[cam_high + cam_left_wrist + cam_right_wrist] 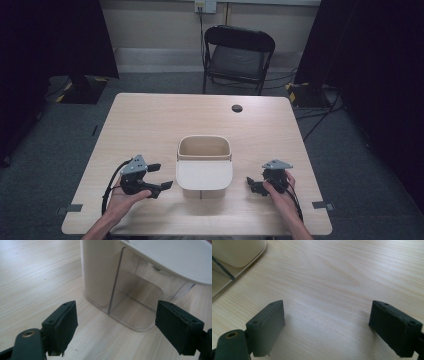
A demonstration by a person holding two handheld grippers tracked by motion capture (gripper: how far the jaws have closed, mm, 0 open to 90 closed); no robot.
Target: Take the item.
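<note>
Your left gripper (161, 176) stands with its jaws spread wide and holding nothing, aimed at the cream plastic bin with a clear lower front (204, 160), which sits near the middle of the near half of the table, just beside that gripper. Your right gripper (253, 184) is likewise wide open and empty, near the bin's other side and apart from it. Judged from this, the step is the approach: bring both grippers in level, square to the bin's side walls, and close evenly so it does not tip or slide. The flat cream lid (175, 257) overhangs the front; keep clear of it. The pale wood-grain table (150, 120) is otherwise bare. A black folding chair (239, 55) stands behind it on grey carpet.
</note>
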